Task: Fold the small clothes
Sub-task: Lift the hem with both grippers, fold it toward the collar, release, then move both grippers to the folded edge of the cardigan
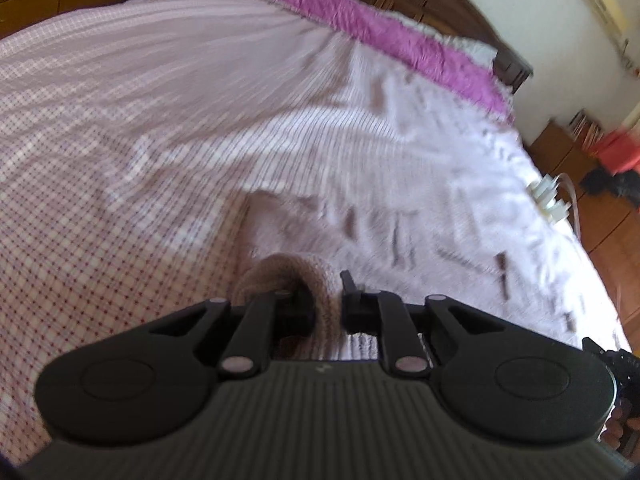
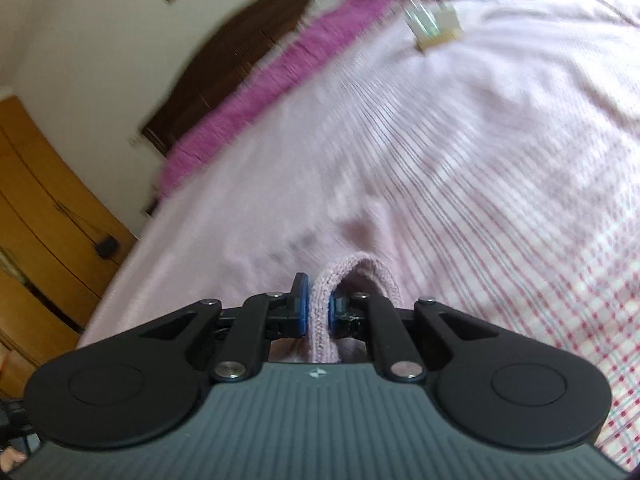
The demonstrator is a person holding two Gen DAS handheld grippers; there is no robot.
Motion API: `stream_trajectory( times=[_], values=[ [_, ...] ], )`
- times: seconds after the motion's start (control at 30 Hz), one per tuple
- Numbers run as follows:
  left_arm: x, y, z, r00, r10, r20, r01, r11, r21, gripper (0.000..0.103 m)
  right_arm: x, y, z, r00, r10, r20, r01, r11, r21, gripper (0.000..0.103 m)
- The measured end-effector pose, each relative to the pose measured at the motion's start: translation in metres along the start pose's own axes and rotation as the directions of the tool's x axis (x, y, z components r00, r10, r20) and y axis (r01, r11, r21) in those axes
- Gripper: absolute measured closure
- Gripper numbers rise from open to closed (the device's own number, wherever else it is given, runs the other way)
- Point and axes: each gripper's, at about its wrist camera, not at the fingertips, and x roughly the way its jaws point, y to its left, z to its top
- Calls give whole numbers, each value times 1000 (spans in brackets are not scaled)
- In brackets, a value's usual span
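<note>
Left wrist view shows the left tool clamped on a rolled edge of a pale pink knitted garment, the fold bunched into a thick loop between its narrow jaws and looking brownish in shadow. From there the knit trails forward onto the bed, lying in front of the tool and well short of the purple blanket that runs along the headboard end. In the right wrist view the right tool pinches another doubled edge of the same knit between its blue pads, jaws nearly closed on it. Both views are smeared, so how the rest of the garment lies — flat, or already doubled — cannot be told. A small white plug-like object sits at the bed's far edge, well apart from the knit. My reading is that the step in hand is carrying a held edge across to make a fold — two points of one edge gripped, one per tool, above the checked sheet. The next move would call for keeping both grips level with each other, so the edge stays taut and straight, then lowering it onto the part of the garment resting on the bed, toward the blanket side, and only then letting go. Uneven tension would likely skew the fold.
</note>
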Motion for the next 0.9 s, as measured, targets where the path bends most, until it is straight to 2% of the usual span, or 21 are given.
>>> stream_trajectory(
  times=[0.17,0.23,0.3,0.47,0.63,0.83,0.9],
  values=[
    [-3,-4,-1,1000,20,-9,-20,998,54,87,2,2,-1,1000,-11,-8,11,999,-30,90],
    [-11,-12,0,999,37,-9,-36,994,101,82,-6,6,4,1000,-22,-16,21,998,-51,82],
    [-19,-20,-1,998,59,-2,-58,986,160,73,-16,9,7,999,-31,-18,29,997,-68,76],
    [-39,-35,-10,996,86,26,-90,960,265,68,-42,23,3,998,-56,0,55,985,-165,68],
    [-63,-45,-14,994,88,64,-104,947,305,64,-71,41,-4,997,-65,52,76,960,-268,64],
    [-78,-63,-18,997,49,63,-68,933,354,61,-94,65,-15,996,-36,85,64,930,-361,64],
    [-80,-70,-22,997,35,63,-56,927,370,49,-96,75,-21,998,-21,62,44,915,-400,62]
  ],
)
